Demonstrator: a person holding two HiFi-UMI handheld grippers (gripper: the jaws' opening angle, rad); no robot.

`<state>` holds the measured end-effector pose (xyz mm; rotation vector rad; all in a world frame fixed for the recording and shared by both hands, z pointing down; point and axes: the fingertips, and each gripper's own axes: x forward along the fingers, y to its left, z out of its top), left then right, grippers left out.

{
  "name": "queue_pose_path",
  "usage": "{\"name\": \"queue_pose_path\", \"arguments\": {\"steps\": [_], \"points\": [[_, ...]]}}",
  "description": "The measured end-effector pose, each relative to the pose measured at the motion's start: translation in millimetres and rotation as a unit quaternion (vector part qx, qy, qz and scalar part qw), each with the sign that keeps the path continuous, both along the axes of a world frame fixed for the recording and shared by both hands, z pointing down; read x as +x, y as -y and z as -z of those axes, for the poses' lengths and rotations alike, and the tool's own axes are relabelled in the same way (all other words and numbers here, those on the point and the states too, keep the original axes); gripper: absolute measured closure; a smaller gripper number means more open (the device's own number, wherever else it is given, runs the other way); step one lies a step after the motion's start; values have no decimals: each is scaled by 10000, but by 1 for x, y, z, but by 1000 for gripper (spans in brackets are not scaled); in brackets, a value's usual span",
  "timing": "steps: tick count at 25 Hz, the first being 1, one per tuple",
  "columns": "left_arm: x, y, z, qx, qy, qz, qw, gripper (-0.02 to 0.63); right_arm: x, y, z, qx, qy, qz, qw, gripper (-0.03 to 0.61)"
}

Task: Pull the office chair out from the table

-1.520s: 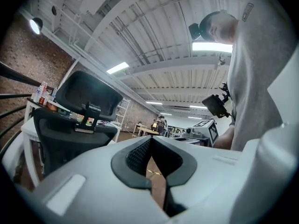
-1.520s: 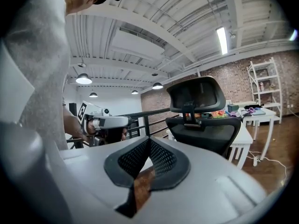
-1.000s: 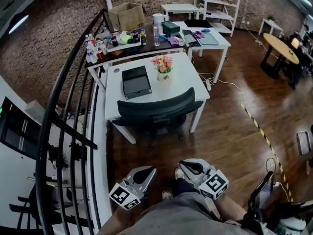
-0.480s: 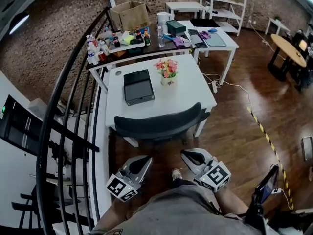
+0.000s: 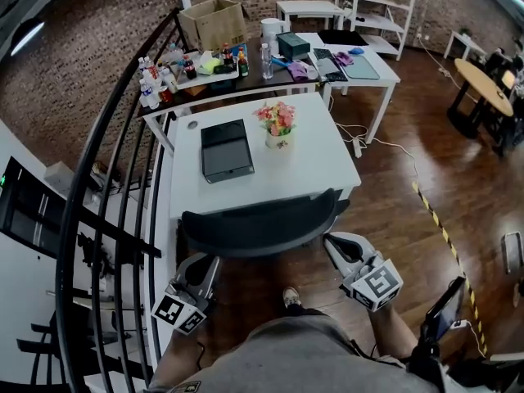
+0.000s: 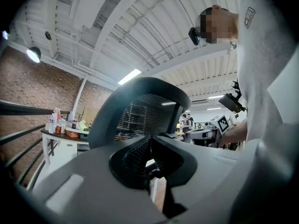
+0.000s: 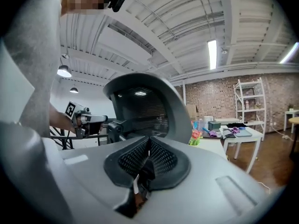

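Left gripper (image 5: pixel 203 262): jaws pressed together, nothing between them; it sits at the left end of the chair's backrest, with its tip at the lower rim in the head view. Whether it touches cannot be told.
Right gripper (image 5: pixel 334 242): jaws likewise pressed together and empty; just beside the right end of the backrest, marker cube toward the person. Contact cannot be told.
Office chair (image 5: pixel 260 228): dark, its curved backrest turned toward the person and lying between the two grippers; the seat is tucked under the near edge of the bench. Each gripper view shows the mesh back filling the space beyond the closed jaws.
Bench (image 5: pixel 315 166): white, directly behind the chair, on a dark wooden floor (image 5: pixel 393 219).
On the bench: a flat black case (image 5: pixel 225 150) toward the left, a pot of flowers (image 5: pixel 278 123) near the middle.
Second bench (image 5: pixel 270 76): behind the first, crowded with bottles and small items; a cardboard box (image 5: pixel 211 21) at its far left.
Railing (image 5: pixel 90 178): black, curving along the left side.
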<state>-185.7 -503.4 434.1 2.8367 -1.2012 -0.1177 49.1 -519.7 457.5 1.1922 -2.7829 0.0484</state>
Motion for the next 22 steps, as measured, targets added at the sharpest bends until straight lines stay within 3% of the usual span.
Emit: {"name": "queue_pose_path", "arguments": {"steps": [4, 7, 11, 17, 22], "points": [[-20, 16, 4, 83, 115, 291, 9995, 592, 18, 17, 7, 76, -8, -180, 9998, 553], [-31, 25, 6, 92, 262, 489, 9984, 527, 26, 27, 12, 78, 14, -200, 9998, 460], [-42, 35, 7, 133, 499, 596, 9969, 428, 31, 39, 18, 138, -10, -137, 9998, 389], [-51, 50, 20, 377, 590, 464, 9965, 335, 30, 57, 27, 232, -108, 229, 9994, 286], [-40, 66, 25, 480, 883, -31, 9949, 277, 12, 67, 28, 305, -404, 845, 9951, 243]]}}
